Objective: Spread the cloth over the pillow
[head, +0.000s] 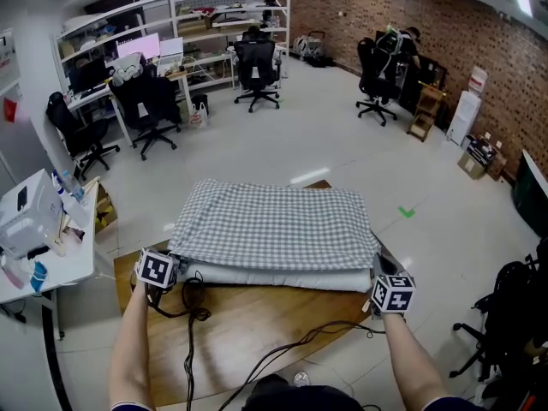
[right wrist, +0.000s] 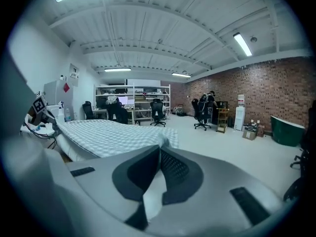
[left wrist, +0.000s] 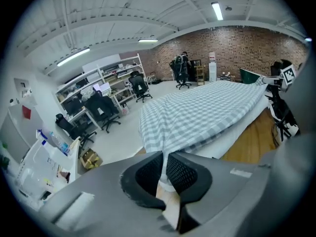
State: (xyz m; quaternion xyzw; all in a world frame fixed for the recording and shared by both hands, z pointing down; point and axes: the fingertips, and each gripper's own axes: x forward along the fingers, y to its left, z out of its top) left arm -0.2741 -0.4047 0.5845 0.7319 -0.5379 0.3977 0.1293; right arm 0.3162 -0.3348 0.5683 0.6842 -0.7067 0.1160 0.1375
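A grey-and-white checked cloth point(head: 274, 226) lies spread flat over a white pillow point(head: 282, 276) on a wooden table point(head: 257, 324). My left gripper point(head: 171, 262) holds the cloth's near left corner, my right gripper point(head: 377, 274) its near right corner. In the left gripper view the jaws are shut on the cloth point(left wrist: 197, 115), a thin fold pinched at my left gripper point(left wrist: 164, 168). The right gripper view shows my right gripper point(right wrist: 159, 157) shut on the cloth point(right wrist: 108, 135) edge in the same way. The pillow point(left wrist: 247, 127) shows under the cloth's hem.
Black cables point(head: 282, 349) trail across the table's near part. A white desk point(head: 51, 264) with boxes and bottles stands close on the left. Office chairs point(head: 150, 110), shelving point(head: 214, 24) and a brick wall point(head: 445, 24) lie farther off. A dark chair point(head: 514, 315) stands at the right.
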